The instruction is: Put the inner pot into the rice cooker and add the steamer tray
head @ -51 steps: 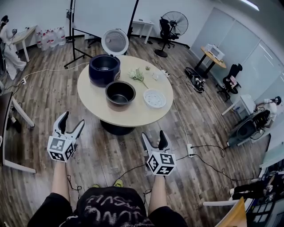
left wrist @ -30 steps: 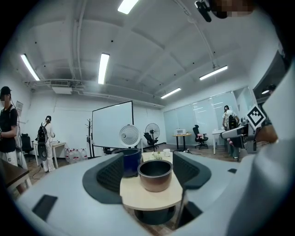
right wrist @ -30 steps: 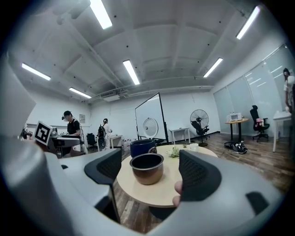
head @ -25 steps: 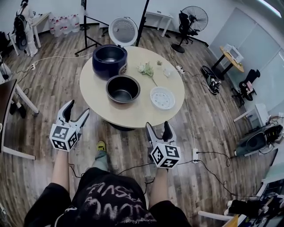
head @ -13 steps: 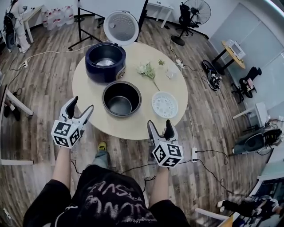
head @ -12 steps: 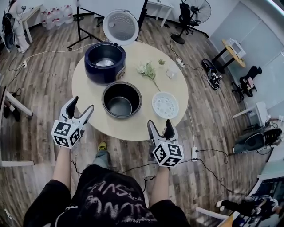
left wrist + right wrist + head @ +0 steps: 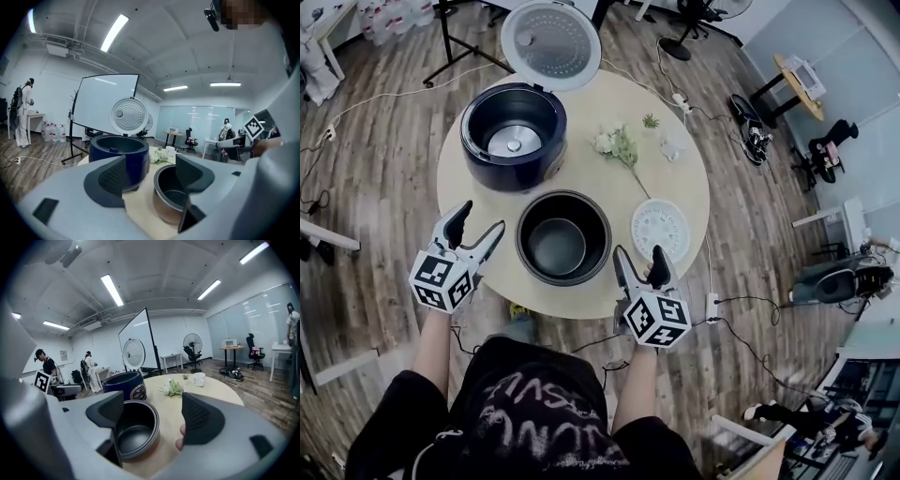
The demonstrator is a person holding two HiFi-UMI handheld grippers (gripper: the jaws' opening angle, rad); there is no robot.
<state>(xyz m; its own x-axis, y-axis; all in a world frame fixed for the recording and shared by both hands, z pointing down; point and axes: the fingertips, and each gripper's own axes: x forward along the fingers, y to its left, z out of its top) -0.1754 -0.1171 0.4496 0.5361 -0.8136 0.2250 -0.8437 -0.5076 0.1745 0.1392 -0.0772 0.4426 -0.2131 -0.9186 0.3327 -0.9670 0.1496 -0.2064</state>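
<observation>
Both your arms reach forward from your body, forearms bare and roughly parallel, with the marker cubes turned up toward the head camera. Your left gripper (image 7: 480, 219) sits over the near-left edge of the round table (image 7: 694, 178), just left of the inner pot (image 7: 563, 237), pointing toward the far side and tipped slightly down. Its fingers stand wide apart with nothing pinched. In the left gripper view the gap frames bare tabletop, with the pot's rim behind the right finger and the rice cooker behind the left.

Your right gripper (image 7: 637, 255) hangs at the near edge of the table, just near-right of the pot and near-left of the white steamer tray (image 7: 660, 230). Its fingers are also spread wide and hold nothing. In the right gripper view the pot sits toward the left finger, apart from the pads.

The inner pot stands upright and empty at the near middle of the table. The dark blue rice cooker (image 7: 514, 136) stands just beyond it on the far left, its lid (image 7: 551, 45) swung up and open. A flower sprig (image 7: 619, 147) lies right of the cooker.
</observation>
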